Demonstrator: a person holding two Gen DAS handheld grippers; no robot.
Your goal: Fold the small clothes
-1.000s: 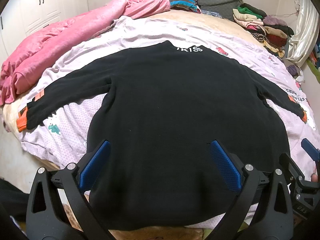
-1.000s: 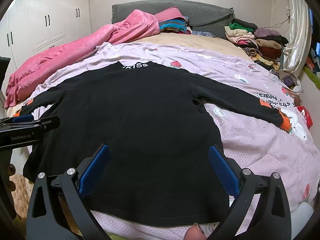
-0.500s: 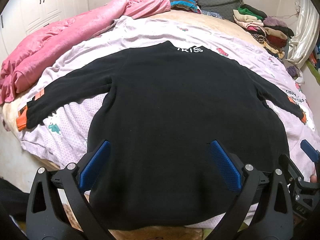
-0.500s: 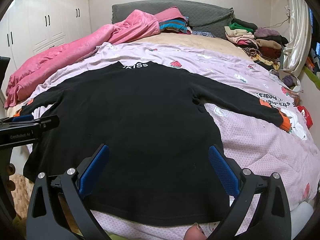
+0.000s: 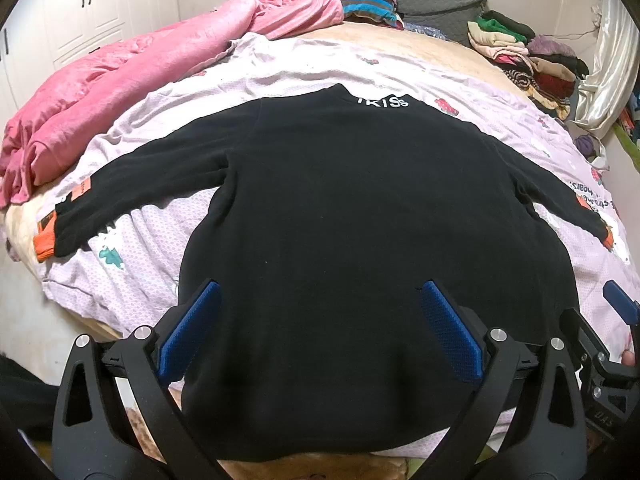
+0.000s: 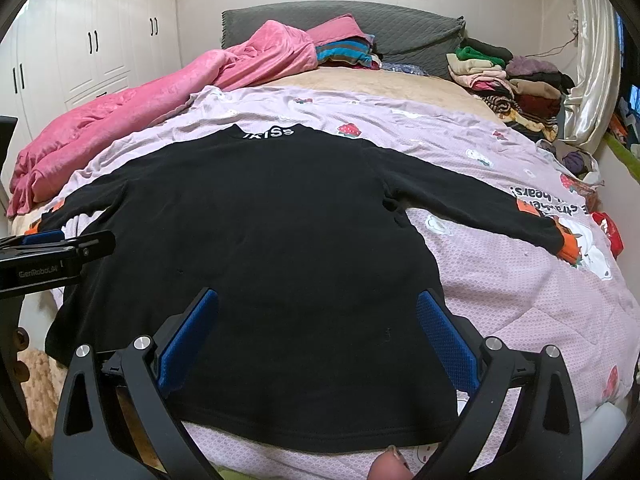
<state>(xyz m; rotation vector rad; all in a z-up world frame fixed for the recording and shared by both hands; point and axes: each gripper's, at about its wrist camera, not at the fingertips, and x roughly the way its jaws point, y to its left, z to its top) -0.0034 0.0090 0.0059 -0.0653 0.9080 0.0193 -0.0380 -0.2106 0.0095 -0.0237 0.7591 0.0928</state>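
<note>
We are looking at a black long-sleeved sweater [image 5: 360, 216] lying face-down and spread flat on the lilac printed bedsheet [image 5: 132, 264] of the bed, collar away from us, hem at the near edge, both sleeves stretched out to the sides. We are holding the left gripper [image 5: 320, 332] over the left part of the hem with its fingers [image 5: 188, 332] wide apart and nothing between them; we are holding the right gripper [image 6: 316, 332] over the right part of the hem, its fingers [image 6: 446, 332] equally spread and empty. Neither appears to be touching the cloth.

We are judging the sweater to be a soft, fairly thick knit: light, limp, with no stiffness of its own, so it will be sagging and draping from wherever we pinch it. The fabric looks matte and fuzzy, so we are expecting it to grip well against the textured blue pads and to drag a little on the sheet instead of sliding. Nothing fragile here.

For a hold, we are favouring edges: the left sleeve [image 5: 132, 184] near its orange cuff [image 5: 44, 236], and the right sleeve [image 6: 472, 204] likewise, or the two hem corners. A pinch in mid-panel would likely be bunching both layers, and we risk catching the sheet underneath.
</note>
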